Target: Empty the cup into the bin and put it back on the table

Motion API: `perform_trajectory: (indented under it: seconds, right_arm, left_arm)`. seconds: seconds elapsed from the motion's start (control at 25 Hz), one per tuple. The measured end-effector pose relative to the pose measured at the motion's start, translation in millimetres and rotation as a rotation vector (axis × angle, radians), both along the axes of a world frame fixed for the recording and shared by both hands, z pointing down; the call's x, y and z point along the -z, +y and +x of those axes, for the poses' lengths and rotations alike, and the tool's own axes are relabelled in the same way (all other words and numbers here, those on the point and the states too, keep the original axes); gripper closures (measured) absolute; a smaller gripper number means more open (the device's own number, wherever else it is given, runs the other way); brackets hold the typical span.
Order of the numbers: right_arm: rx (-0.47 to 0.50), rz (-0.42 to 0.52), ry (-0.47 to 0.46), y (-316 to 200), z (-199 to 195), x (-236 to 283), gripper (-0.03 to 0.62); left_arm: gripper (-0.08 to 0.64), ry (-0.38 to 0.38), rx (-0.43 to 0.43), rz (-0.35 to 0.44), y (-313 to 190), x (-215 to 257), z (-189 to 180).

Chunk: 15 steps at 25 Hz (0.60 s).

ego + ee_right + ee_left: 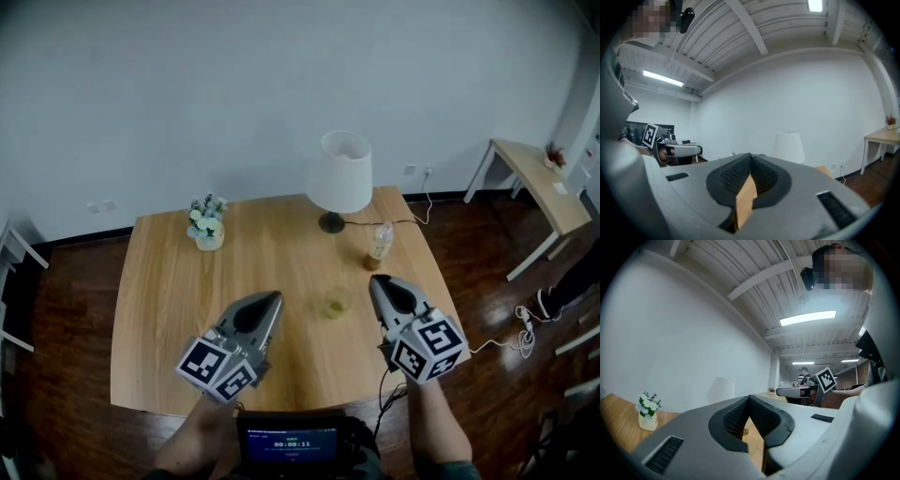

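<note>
The small see-through cup [335,305], a bit yellow-green, stands up on the wooden table [169,309] between the left claw [275,297] and the right claw [376,280], both closed and empty.

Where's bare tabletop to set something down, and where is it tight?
Bare: the left half of the table, from the flowers to the near edge, left of the left gripper; also the strip between flowers and lamp. Tight: the right side, where lamp, bottle, cup and right gripper crowd together.
</note>
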State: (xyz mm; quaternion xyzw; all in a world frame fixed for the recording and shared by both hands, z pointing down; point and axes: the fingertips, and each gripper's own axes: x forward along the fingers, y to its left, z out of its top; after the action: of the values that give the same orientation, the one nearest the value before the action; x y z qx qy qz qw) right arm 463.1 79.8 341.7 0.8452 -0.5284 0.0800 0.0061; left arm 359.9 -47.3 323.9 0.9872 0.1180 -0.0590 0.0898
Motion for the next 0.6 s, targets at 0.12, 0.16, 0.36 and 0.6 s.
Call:
perform_trajectory:
  seconds: [0.12,0.16,0.36,0.6]
  right_arm:
    - [0.007,-0.012,-0.010,-8.9,5.6,-4.6,0.589]
    - [0.015,-0.018,-0.010,-11.7,7.6,-5.7,0.589]
    - [0.047,-0.016,-0.023,-23.1,23.7,-8.3,0.589]
    - [0.087,-0.003,-0.016,-35.9,42.6,-2.6,0.589]
  left_arm:
    - [0.563,-0.014,-0.001,-0.011,-5.0,-5.9,6.7]
    - [0.563,-0.016,-0.003,-0.016,-4.4,-7.8,8.5]
    - [0.563,-0.034,0.012,-0.006,-1.0,-12.5,20.3]
    - [0.563,-0.037,0.087,0.001,-9.6,-10.0,32.9]
